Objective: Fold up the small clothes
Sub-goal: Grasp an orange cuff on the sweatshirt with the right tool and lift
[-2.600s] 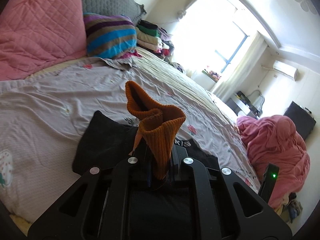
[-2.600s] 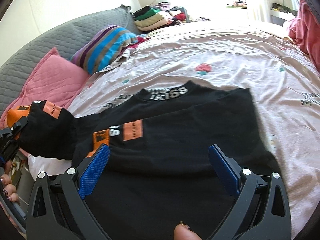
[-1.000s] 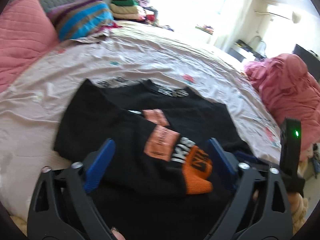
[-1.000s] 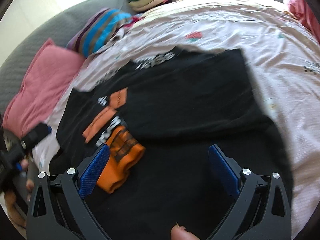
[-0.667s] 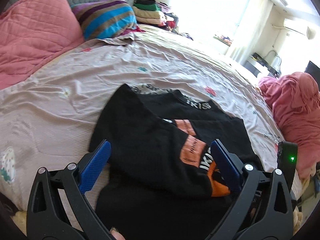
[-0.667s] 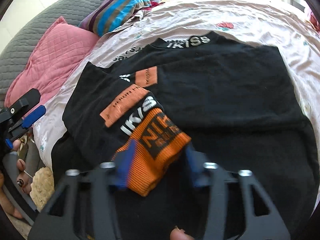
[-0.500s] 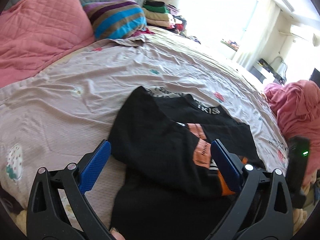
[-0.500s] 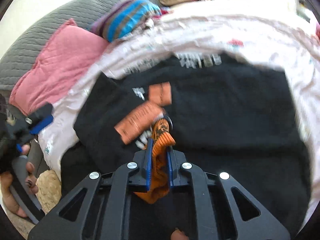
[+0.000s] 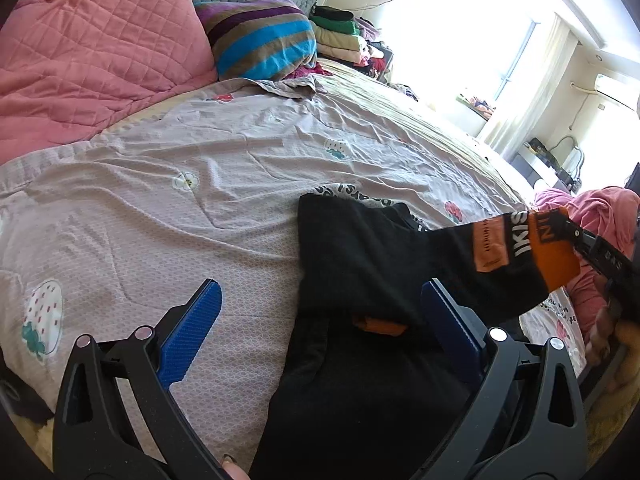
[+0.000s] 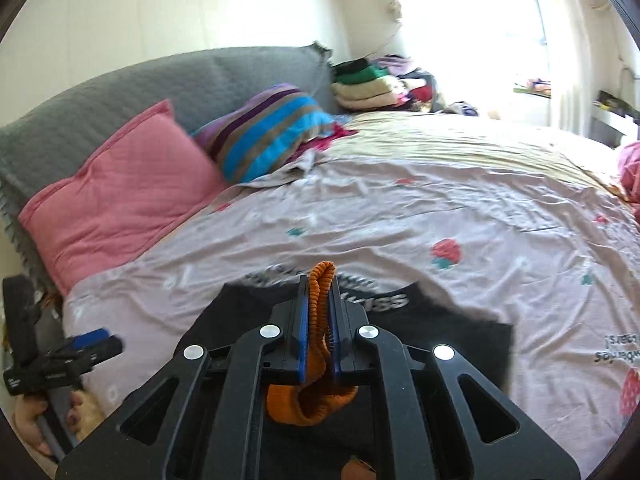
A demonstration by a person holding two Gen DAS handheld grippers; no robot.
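Note:
A small black sweater (image 9: 360,264) with orange patches lies on the lilac bedsheet (image 9: 200,184). My right gripper (image 10: 319,316) is shut on the sweater's orange ribbed cuff (image 10: 320,280) and holds the sleeve lifted off the bed; the lifted sleeve and cuff (image 9: 556,256) show at the right of the left wrist view, stretched across the sweater body. My left gripper (image 9: 320,320) is open and empty, its blue pads (image 9: 192,332) straddling the sweater's left edge near the bed's front. The collar lettering (image 10: 384,302) shows beyond the right gripper.
A pink quilted pillow (image 9: 92,52) and a striped pillow (image 9: 264,44) lie at the head of the bed against a grey headboard (image 10: 160,88). Folded clothes (image 10: 368,84) are stacked behind them. A pink blanket heap (image 9: 592,216) lies at the far right.
My right gripper has closed on the orange cuff and lifted the sleeve up and to the right. My left gripper, which let go of the cuff earlier, has drawn back to the left, open.

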